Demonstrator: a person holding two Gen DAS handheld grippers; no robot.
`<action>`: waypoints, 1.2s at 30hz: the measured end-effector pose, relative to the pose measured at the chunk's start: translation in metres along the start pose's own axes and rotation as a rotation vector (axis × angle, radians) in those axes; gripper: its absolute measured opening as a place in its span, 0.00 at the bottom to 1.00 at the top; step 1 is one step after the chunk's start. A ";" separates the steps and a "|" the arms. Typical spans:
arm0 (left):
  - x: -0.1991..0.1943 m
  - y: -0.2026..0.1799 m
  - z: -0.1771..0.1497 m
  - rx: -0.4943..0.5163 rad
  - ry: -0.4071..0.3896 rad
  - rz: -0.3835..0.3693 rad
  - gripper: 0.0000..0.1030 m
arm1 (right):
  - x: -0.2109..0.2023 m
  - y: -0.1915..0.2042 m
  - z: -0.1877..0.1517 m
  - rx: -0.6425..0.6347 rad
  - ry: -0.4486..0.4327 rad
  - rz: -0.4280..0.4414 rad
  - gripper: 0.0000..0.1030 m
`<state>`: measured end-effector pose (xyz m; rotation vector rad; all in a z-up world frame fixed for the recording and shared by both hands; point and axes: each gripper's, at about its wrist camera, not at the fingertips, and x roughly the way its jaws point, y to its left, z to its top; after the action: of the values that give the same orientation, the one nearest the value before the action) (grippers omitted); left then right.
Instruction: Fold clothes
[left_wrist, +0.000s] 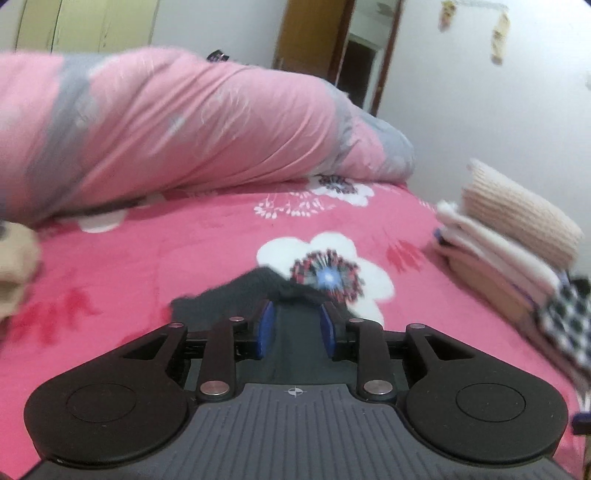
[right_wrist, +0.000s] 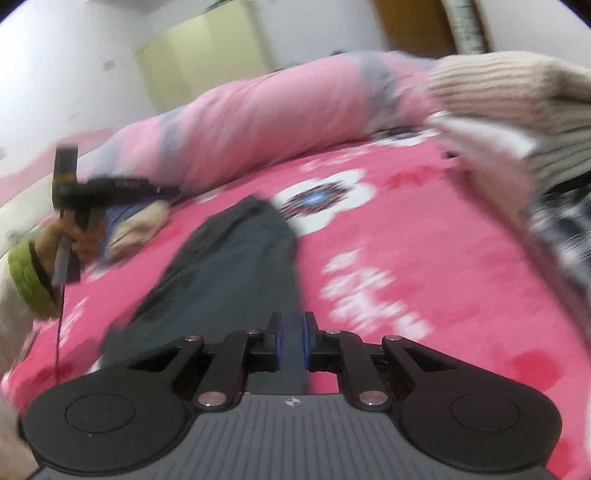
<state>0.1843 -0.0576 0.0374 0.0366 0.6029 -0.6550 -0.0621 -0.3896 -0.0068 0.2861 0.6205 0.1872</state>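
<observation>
Dark grey garment (right_wrist: 236, 266) lies stretched across my pink flowered bedsheet (right_wrist: 424, 258), one end beside the big white flower print (left_wrist: 325, 266). My right tongs (right_wrist: 291, 345) sit nearly closed, pads close on either side of the near edge of the grey cloth; I cannot tell through the blur whether they actually pinch it. My left tongs (left_wrist: 297, 328) stand open, pads well apart over the other end of the garment, fabric between them but not gripped. From the right wrist view, a hand (right_wrist: 70, 240) with a green cuff holds the left tool. Pink-and-grey quilt (left_wrist: 177, 122) is rolled along the far side of the bed. Stack of folded clothes (left_wrist: 517, 251), beige knit on top, sits at the right edge.
</observation>
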 end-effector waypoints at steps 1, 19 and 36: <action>-0.022 -0.004 -0.010 0.017 0.006 0.007 0.28 | 0.001 0.006 -0.008 -0.018 0.013 0.018 0.11; -0.138 -0.012 -0.222 -0.431 0.164 -0.100 0.32 | -0.007 0.046 -0.068 0.022 0.064 0.119 0.11; -0.152 0.001 -0.266 -0.570 0.148 -0.206 0.32 | 0.006 0.212 -0.116 -0.643 0.139 0.206 0.24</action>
<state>-0.0473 0.0859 -0.1014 -0.5188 0.9275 -0.6618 -0.1448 -0.1642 -0.0328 -0.2885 0.6351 0.5931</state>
